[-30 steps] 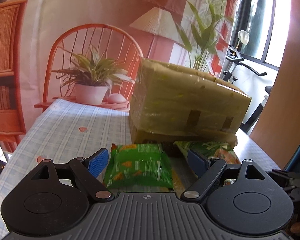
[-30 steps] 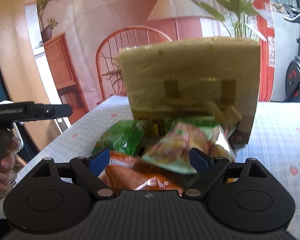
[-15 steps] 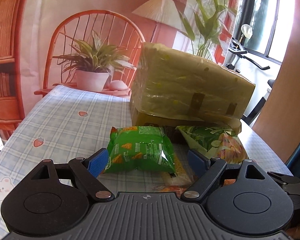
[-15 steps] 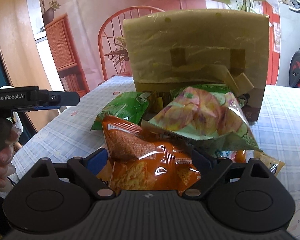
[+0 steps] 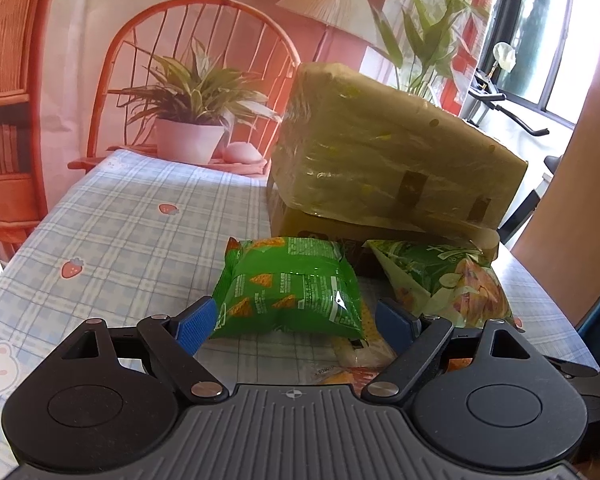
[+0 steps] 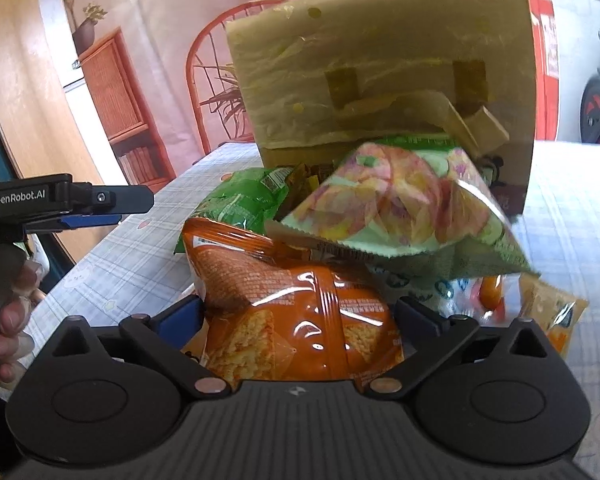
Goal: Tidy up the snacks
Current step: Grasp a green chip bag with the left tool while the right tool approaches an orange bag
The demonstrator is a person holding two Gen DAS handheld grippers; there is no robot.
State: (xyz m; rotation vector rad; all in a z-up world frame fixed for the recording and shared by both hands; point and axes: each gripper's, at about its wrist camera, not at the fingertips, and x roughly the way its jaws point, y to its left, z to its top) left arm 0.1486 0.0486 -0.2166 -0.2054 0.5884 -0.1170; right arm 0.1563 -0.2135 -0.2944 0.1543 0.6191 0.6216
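Surface: checked cloth [image 5: 120, 216] carrying the taped box [image 5: 384, 168] and snack bags.
Left gripper [image 5: 296, 322]: mine, jaws wide, green bag [image 5: 288, 288] lying between them, seemingly untouched.
Right gripper [image 6: 300, 316]: jaws opening around the orange bag [image 6: 296, 312]; contact unclear.

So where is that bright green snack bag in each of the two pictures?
Left wrist view: the green snack bag lies at centre on the checked tablecloth, just ahead of the left gripper, in front of the box.
Right wrist view: it sits left of centre, partly hidden behind the orange bag.
Shared landmark: the wrapped cardboard box behind the snacks.
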